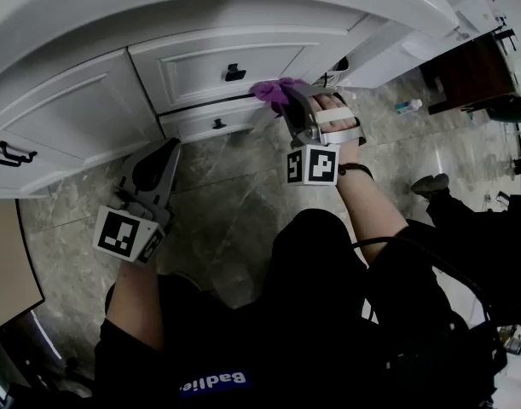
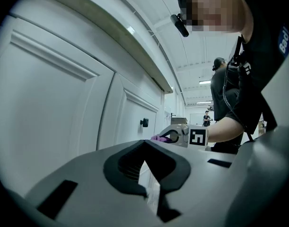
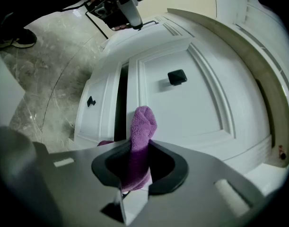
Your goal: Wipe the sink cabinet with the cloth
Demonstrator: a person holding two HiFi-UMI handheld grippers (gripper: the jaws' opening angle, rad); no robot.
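The white sink cabinet (image 1: 72, 100) curves across the top of the head view. My right gripper (image 1: 296, 102) is shut on a purple cloth (image 1: 275, 92) and holds it against the right end of the upper drawer (image 1: 200, 66), by the dark gap above the lower drawer (image 1: 192, 126). In the right gripper view the cloth (image 3: 140, 141) sticks up out of the right gripper (image 3: 137, 181) and touches the drawer front (image 3: 191, 103) below its black knob (image 3: 177, 76). My left gripper (image 1: 162, 156) hangs low beside the cabinet door (image 2: 49, 103), shut and holding nothing (image 2: 151, 195).
Grey marble floor (image 1: 243, 203) lies under the cabinet. A black bar handle (image 1: 8, 153) sits on the left door. A small bottle (image 1: 408, 106) lies on the floor at the right, near dark furniture (image 1: 469, 75) and another person's shoe (image 1: 431, 183).
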